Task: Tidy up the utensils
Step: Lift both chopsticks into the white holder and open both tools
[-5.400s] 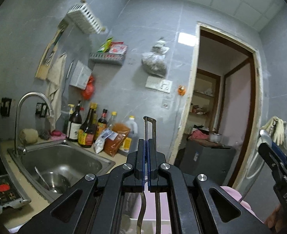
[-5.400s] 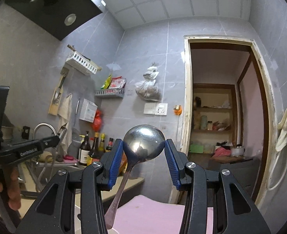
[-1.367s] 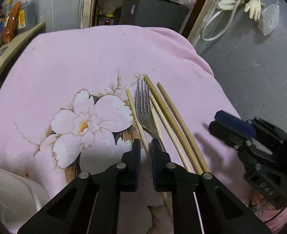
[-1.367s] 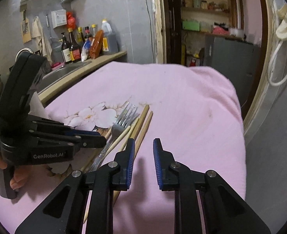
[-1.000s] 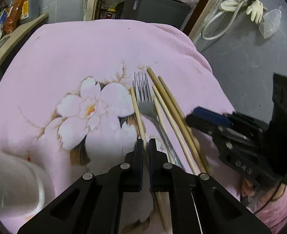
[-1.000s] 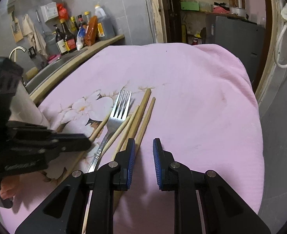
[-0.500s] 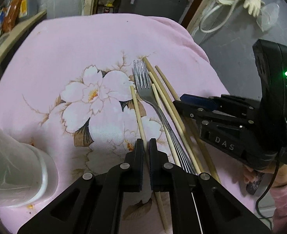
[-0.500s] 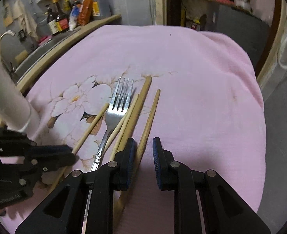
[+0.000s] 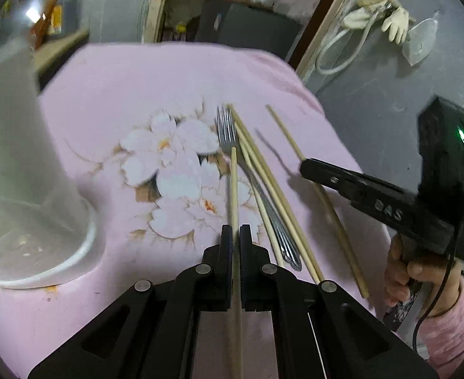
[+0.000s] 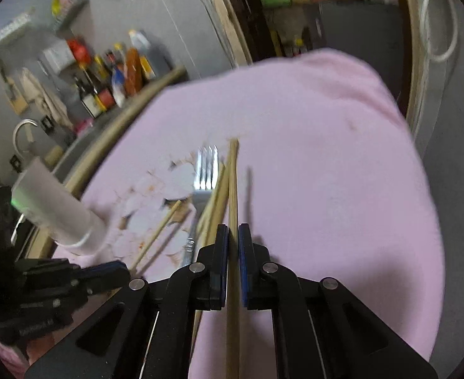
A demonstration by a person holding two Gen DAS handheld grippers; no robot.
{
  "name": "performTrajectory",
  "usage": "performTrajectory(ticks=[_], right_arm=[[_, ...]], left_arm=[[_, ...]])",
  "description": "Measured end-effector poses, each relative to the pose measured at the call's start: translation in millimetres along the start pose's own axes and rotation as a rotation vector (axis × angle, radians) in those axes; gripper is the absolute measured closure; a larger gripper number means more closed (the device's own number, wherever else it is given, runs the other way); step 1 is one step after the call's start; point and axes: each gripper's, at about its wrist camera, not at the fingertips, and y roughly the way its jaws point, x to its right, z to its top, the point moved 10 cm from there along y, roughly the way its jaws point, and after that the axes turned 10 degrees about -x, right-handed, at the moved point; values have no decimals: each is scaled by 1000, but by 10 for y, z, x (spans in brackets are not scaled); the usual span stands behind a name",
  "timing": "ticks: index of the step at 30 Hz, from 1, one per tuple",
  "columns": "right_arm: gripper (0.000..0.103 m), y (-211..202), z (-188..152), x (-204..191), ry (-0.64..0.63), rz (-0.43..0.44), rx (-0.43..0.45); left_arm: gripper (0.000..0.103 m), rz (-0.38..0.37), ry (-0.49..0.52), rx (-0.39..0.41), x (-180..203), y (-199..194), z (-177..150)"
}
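Jaws of both grippers are pinched on chopsticks: the left gripper [image 9: 235,232] clamps one pale chopstick [image 9: 234,189] that runs straight out toward 12 o'clock in its view, its tip over the flower print; the right gripper [image 10: 233,232] has just been closing and now clamps a second chopstick [image 10: 233,189], likewise pointing to 12 o'clock in the right wrist view, with its shadow falling on the cloth just to its right. Pink cloth [image 9: 143,75] with a white flower print covers the surface and fills most of both views. White cup-like container [image 9: 20,164] stands at 9 o'clock in the left view, blurred; its contents cannot be made out. Person's hand [image 9: 418,271], in a pink sleeve, grips the right gripper's handle at 4 o'clock in the left view. Fork [image 9: 229,132] lies on the cloth, tines toward 12 o'clock, just right of the left-held chopstick. Two more chopsticks [image 9: 263,170] lie against and partly over the fork on its right side. Both views are motion-blurred.
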Motion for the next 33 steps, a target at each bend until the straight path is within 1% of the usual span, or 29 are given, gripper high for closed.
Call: performTrajectory(ticks=[2,4,5,8,11,15,18,21,24,26,29,31,33], right_arm=[[98,-207,1,-90,-39,-19,107],[98,-407,8,-196,-73,-35,213],[98,-543,8,-265,-99,-49,284],[98,-777,65,-432,-151,-81,421],[98,-1001,126,-625,-202,-105,544],[98,-1257,251,-924,-254,-81,673],[98,-1404,363,-1175,-292,-49,749],[98,-1510,467,-1372,-314,-13,801],[98,-1603,585,-1606,-332,22,865],[98,-1640,671,-1756,-341,50,901],[98,-1681,805,-1987,-353,94,961],[98,-1695,864,-2092,-351,130,982],[98,-1680,977,-2217,-344,188,988]], left_arm=[[101,23,15,74,36,-131,26],[101,39,35,169,95,-312,58],[101,54,46,223,121,-416,78],[101,103,63,363,177,-693,142],[101,132,57,474,196,-955,229],[101,148,49,634,160,-1426,346],[101,172,48,721,88,-1706,397],[101,199,37,815,-49,-2056,456],[101,219,21,889,-233,-2344,525],[101,261,1,932,-391,-2522,551],[101,298,-39,972,-641,-2721,572],[101,309,-75,994,-838,-2834,561],[101,319,-113,1014,-1027,-2917,554]])
